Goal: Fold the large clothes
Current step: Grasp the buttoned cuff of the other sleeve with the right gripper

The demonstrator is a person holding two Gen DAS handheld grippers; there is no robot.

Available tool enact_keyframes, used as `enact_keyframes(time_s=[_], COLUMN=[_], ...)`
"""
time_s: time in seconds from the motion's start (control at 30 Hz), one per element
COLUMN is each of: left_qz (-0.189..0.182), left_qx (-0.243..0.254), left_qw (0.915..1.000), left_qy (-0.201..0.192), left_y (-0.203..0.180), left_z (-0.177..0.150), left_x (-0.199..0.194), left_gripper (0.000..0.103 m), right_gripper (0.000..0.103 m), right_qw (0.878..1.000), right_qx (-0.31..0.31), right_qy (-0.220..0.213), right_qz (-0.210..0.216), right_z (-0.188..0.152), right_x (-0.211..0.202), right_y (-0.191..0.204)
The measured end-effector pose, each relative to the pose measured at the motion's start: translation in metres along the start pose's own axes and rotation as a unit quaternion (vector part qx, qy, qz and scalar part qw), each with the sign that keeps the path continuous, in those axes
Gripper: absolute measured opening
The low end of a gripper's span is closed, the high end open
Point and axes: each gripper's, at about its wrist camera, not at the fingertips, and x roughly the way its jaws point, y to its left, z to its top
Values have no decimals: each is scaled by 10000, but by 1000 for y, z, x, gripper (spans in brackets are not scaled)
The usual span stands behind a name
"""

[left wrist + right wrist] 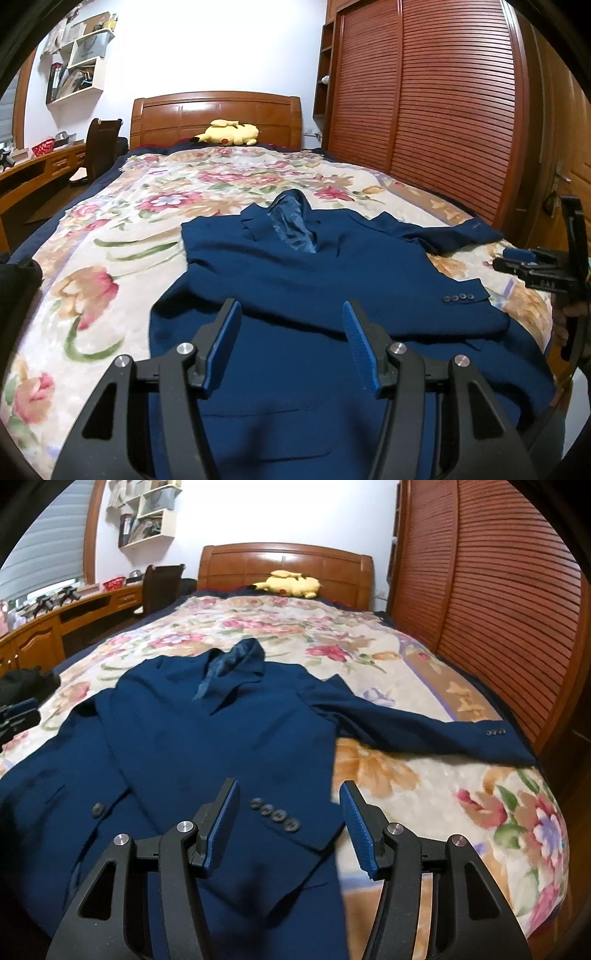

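Observation:
A dark blue suit jacket [314,266] lies face up on the flowered bedspread [122,229], collar toward the headboard. One sleeve is folded across the body, its buttoned cuff [458,297] near the foot end. The other sleeve [424,727] stretches out to the right. My left gripper [290,325] is open and empty above the jacket's lower body. My right gripper [288,805] is open and empty just above the folded sleeve's cuff buttons [275,814]; it also shows in the left wrist view [532,269] at the right edge. The jacket [203,731] fills the left of the right wrist view.
A yellow plush toy [225,133] lies by the wooden headboard [218,114]. A slatted wooden wardrobe [424,110] runs along the bed's right side. A desk [33,170] and chair [99,147] stand to the left, with wall shelves [79,59] above.

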Motion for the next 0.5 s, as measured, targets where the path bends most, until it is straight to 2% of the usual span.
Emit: enact_keyframes(time_s=[0.1, 0.43, 0.5], left_qz=[-29, -96, -83], left_qx=[49, 115, 179], left_qw=[10000, 9999, 9998], left_qy=[13, 14, 13], left_y=[-6, -22, -25], left_z=[1, 9, 9], left_x=[8, 28, 32], left_gripper=[56, 56, 56], right_gripper=[69, 71, 74], right_qw=[9998, 9949, 9938], right_qx=[105, 335, 376], right_qy=[44, 215, 229], right_qz=[-164, -923, -1022], right_z=[7, 27, 27], right_x=[6, 32, 37], right_y=[-22, -116, -130])
